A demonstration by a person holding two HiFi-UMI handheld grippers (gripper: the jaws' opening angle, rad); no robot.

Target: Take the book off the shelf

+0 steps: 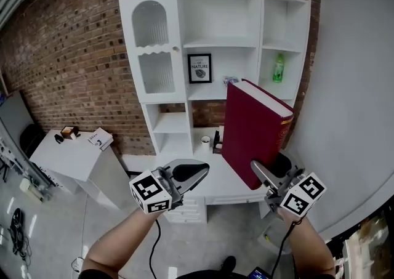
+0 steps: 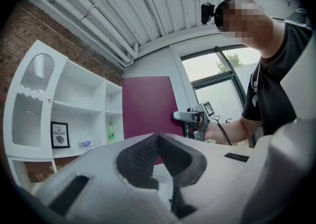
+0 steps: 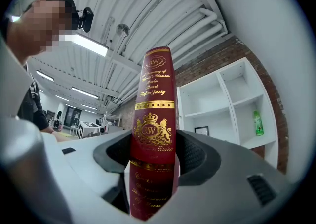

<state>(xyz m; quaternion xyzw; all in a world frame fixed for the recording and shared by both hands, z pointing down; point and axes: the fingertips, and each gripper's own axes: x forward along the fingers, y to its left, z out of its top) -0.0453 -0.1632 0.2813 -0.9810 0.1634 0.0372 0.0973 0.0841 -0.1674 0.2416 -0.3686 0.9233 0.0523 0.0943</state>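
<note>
A thick dark-red book (image 1: 252, 130) with gilt lettering on its spine (image 3: 154, 114) is held upright in the air, out in front of the white shelf unit (image 1: 215, 44). My right gripper (image 1: 261, 176) is shut on its lower end, and the pads press both covers at the spine (image 3: 153, 156). My left gripper (image 1: 188, 173) hovers to the left of the book with its jaws together and nothing between them (image 2: 159, 141). From the left gripper view the book's cover (image 2: 148, 107) and the right gripper (image 2: 190, 116) show side-on.
The shelf holds a green bottle (image 1: 279, 68), a framed picture (image 1: 199, 68) and a white cup (image 1: 205, 142). A small white table (image 1: 74, 151) with small items stands at the left by the brick wall. A grey wall runs along the right.
</note>
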